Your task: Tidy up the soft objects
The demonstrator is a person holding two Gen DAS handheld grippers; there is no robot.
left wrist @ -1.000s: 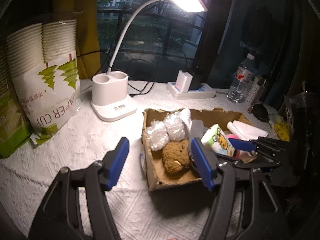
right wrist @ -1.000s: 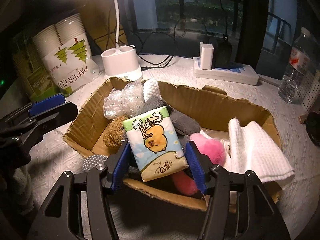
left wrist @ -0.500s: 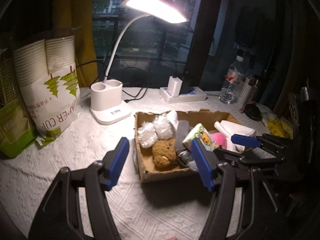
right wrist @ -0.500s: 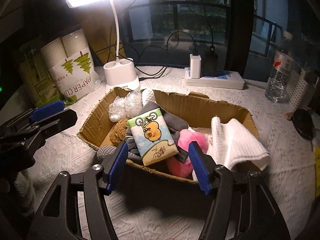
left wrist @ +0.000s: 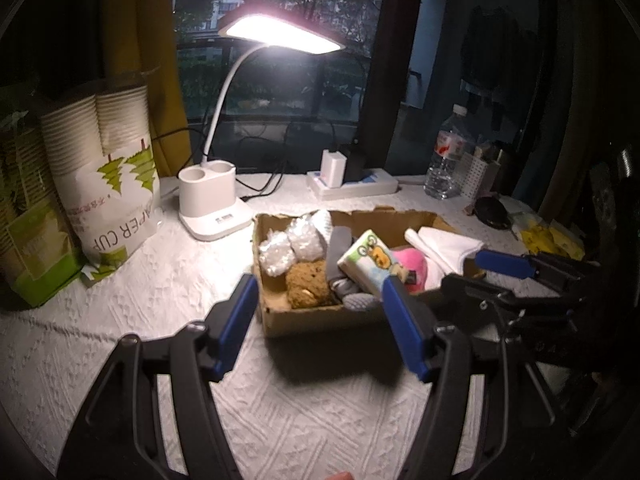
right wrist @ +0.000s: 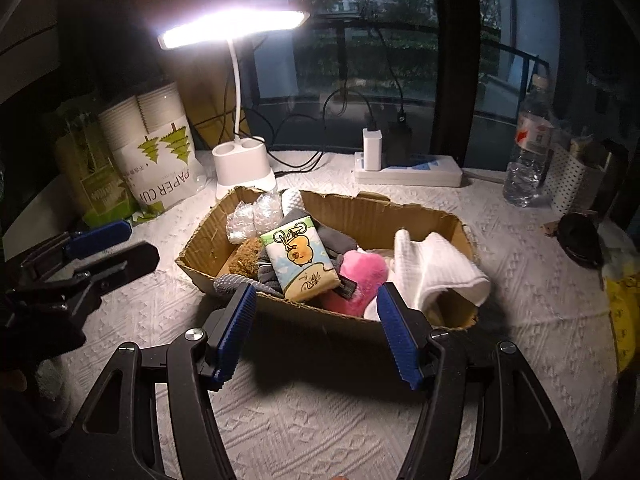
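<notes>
A cardboard box sits on the white tablecloth and also shows in the left wrist view. In it lie a tissue pack with a cartoon bear, a pink plush, a brown plush, bubble wrap balls, grey socks and a white towel draped over the right end. My right gripper is open and empty, in front of the box. My left gripper is open and empty, short of the box's left end.
A lit white desk lamp stands behind the box. A bag of paper cups and a green pack stand at the left. A power strip and a water bottle are at the back. Dark clutter lies at the right.
My right gripper has let go of the tissue pack, which now lies in the box, and has pulled back. My left gripper has also drawn back from the box.
</notes>
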